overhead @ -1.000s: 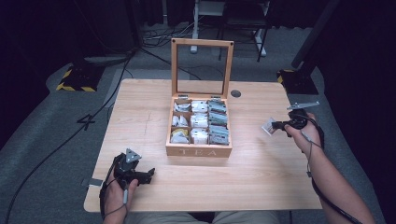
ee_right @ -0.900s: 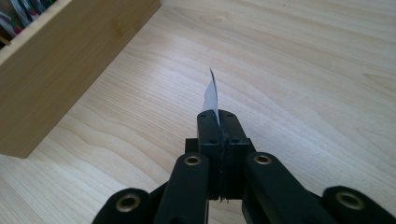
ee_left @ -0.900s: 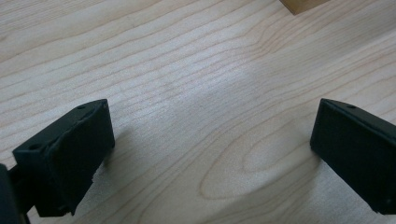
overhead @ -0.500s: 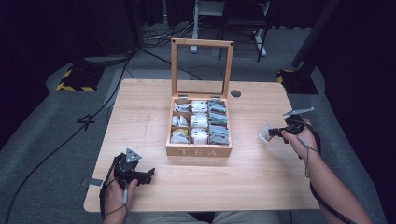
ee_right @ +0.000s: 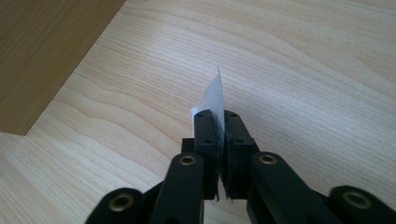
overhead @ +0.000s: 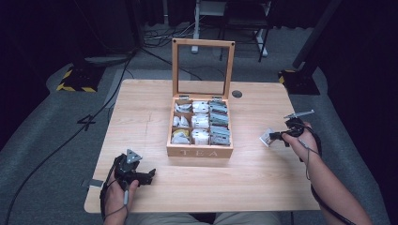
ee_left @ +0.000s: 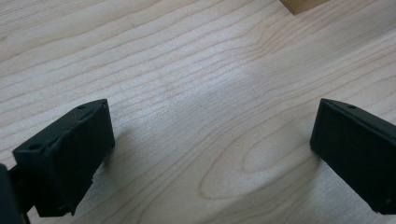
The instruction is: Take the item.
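Table [overhead: 155,108]: pale wood (open tea box [overhead: 201,126] mid-table)
Floor [overhead: 56,140]: grey carpet, cables
Left tool [ee_left: 210,154]: spread wide
Right tool [ee_right: 217,135]: pinching a packet [ee_right: 215,100]

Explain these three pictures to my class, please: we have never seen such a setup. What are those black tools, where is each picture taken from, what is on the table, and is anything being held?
No robot here: a person sits at a pale wooden table and holds a black two-jaw gripper in each hand. The high view looks down from above the person's side. The other two pictures come from small cameras riding on the grippers, looking along their jaws.

On the table stands an open wooden box marked TEA, its glass-paned lid upright, its compartments full of tea packets.

The left gripper rests near the table's front edge; its own view shows its jaws wide apart with bare wood between them. The right gripper is closed on a thin white tea packet, held beside the box, to its right.
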### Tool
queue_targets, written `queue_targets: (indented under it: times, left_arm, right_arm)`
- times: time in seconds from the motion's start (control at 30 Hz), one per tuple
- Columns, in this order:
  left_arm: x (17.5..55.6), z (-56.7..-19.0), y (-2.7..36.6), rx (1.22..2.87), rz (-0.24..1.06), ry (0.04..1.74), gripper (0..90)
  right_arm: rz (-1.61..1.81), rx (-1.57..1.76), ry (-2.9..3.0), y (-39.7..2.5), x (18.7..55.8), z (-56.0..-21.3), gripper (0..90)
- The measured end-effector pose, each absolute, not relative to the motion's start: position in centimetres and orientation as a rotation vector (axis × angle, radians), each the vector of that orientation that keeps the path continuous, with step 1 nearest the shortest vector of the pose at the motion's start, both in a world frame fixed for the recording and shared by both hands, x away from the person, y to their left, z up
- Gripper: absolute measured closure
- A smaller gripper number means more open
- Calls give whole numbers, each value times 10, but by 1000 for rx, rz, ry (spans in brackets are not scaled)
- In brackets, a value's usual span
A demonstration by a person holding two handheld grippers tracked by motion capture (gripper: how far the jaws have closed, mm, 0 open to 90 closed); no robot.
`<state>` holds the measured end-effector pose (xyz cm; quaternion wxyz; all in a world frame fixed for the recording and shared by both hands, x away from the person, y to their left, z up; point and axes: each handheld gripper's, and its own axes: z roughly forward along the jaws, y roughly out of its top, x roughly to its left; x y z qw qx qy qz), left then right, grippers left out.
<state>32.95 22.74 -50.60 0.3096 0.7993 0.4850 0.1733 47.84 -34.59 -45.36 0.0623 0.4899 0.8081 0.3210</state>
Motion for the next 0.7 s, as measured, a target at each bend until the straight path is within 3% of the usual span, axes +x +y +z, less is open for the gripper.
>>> queue_targets:
  times: [0.27,0.4,0.7]
  left_arm:
    - [330,-506,227,2112,458,1281,2]
    - [329,-506,227,2112,458,1281,2]
    - [329,-506,227,2111,460,1282,2]
  right_arm:
    - [953,1493,2390,-354,482,-463,529]
    - [972,1513,2340,-360,482,-466,469]
    - [1025,1470,2321,-362,477,-453,457]
